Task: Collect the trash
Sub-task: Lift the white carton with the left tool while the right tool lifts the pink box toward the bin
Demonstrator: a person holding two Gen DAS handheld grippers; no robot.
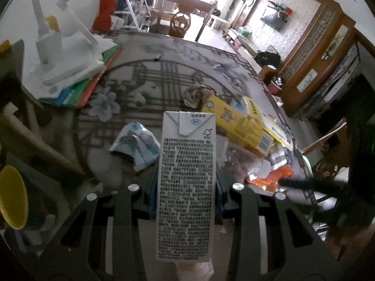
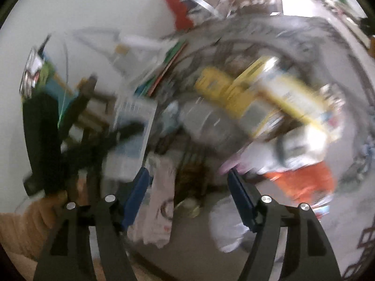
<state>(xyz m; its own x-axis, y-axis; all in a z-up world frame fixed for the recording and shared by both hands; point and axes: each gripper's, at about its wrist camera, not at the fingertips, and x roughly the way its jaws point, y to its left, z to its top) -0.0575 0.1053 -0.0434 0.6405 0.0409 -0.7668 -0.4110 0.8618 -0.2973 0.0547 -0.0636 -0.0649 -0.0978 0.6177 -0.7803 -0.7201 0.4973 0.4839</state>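
Note:
A tall white drink carton (image 1: pixel 186 175) with dense black print stands upright between the blue pads of my left gripper (image 1: pixel 186 183), which is shut on it above the table. Below it lie a crumpled blue-and-white wrapper (image 1: pixel 136 145), a flattened yellow box (image 1: pixel 236 121), an orange wrapper (image 1: pixel 269 178) and a paper wad (image 1: pixel 194 93). The right wrist view is blurred. My right gripper (image 2: pixel 187 173) stands open over the litter, with a pale wrapper (image 2: pixel 161 206) by its left finger, untouched. The carton (image 2: pixel 131 140), the yellow box (image 2: pixel 222 89) and the orange wrapper (image 2: pixel 304 182) show there too.
The round table (image 1: pixel 164 75) has a dark lattice pattern. A white lamp base (image 1: pixel 65 53) sits on stacked notebooks (image 1: pixel 77 91) at its left. A yellow cup (image 1: pixel 11 196) and wooden chair parts are at lower left. A person's hand (image 2: pixel 46 210) shows at left.

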